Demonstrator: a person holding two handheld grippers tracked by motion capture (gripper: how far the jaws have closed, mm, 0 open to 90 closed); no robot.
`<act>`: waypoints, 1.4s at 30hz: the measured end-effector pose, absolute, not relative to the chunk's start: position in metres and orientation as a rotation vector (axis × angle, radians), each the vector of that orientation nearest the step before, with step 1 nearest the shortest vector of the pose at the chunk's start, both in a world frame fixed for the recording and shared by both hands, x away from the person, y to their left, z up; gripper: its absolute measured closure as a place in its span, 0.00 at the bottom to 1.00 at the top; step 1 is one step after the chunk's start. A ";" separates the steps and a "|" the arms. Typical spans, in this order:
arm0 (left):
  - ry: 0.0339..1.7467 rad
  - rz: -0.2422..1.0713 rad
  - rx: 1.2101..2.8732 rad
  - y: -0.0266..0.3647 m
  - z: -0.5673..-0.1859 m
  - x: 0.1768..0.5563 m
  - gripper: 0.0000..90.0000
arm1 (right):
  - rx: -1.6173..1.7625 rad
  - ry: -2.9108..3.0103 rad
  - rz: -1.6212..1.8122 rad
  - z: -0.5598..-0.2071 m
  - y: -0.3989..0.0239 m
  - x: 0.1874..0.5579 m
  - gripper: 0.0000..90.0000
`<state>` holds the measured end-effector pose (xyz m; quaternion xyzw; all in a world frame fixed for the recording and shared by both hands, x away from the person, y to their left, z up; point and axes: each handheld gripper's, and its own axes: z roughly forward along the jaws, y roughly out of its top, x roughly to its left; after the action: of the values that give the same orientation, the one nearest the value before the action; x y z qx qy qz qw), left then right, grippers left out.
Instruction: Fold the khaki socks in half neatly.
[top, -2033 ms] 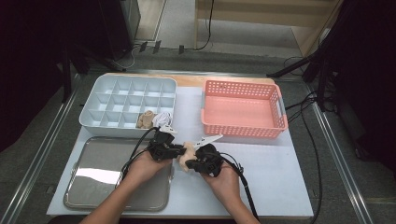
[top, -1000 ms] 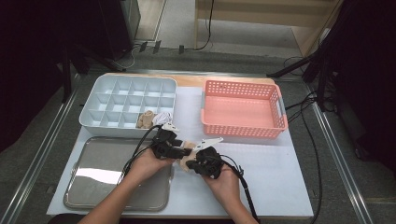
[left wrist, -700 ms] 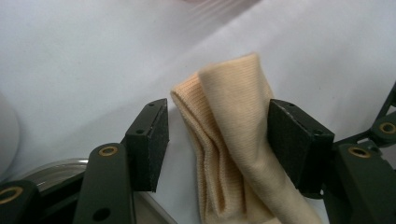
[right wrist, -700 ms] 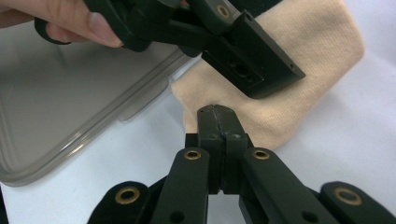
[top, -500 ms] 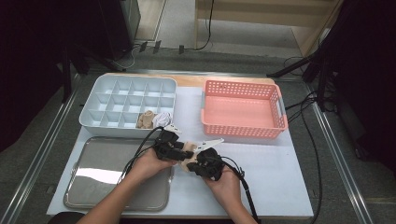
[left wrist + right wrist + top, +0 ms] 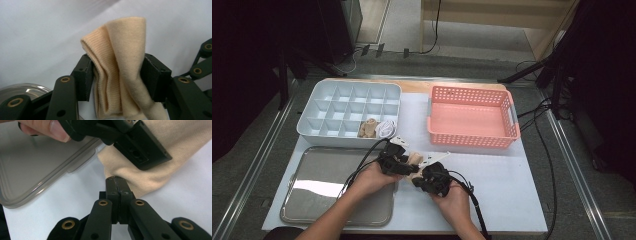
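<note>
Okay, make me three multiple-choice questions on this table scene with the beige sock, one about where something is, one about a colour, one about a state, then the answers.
1. Where does the metal tray lie?
A. Inside the basket
B. In front of the compartment box, near the person
C. On the floor

2. What colour is the basket?
A. Pink
B. Green
C. Black

3. How does the right gripper stand?
A. Jaws wide apart
B. Jaws shut together at the edge of the beige sock
C. Lying unheld on the table

Answers: 1 B, the tray sits at the near left below the box. 2 A, its mesh walls are pink. 3 B, the right gripper view shows both jaws pressed together.
</note>
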<state>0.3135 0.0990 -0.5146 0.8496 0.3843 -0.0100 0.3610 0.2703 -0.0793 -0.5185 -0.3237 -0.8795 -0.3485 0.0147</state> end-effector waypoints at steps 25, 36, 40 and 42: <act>1.062 -0.104 2.097 0.110 -0.503 0.319 0.79 | -1.016 -2.671 -1.063 -0.513 -0.092 0.279 0.92; 1.052 -0.079 2.063 0.125 -0.484 0.320 0.79 | -1.066 -2.641 -1.108 -0.509 -0.106 0.289 0.77; 1.045 -0.068 2.062 0.129 -0.478 0.317 0.78 | -1.029 -2.659 -1.124 -0.504 -0.111 0.293 0.66; 1.044 -0.058 2.058 0.132 -0.474 0.315 0.78 | -1.025 -2.665 -1.146 -0.500 -0.115 0.295 0.62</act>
<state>0.3149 0.1322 -0.4742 0.8153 0.4136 -0.0231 0.4046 0.2949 -0.1146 -0.5005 -0.3330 -0.8657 -0.3723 0.0322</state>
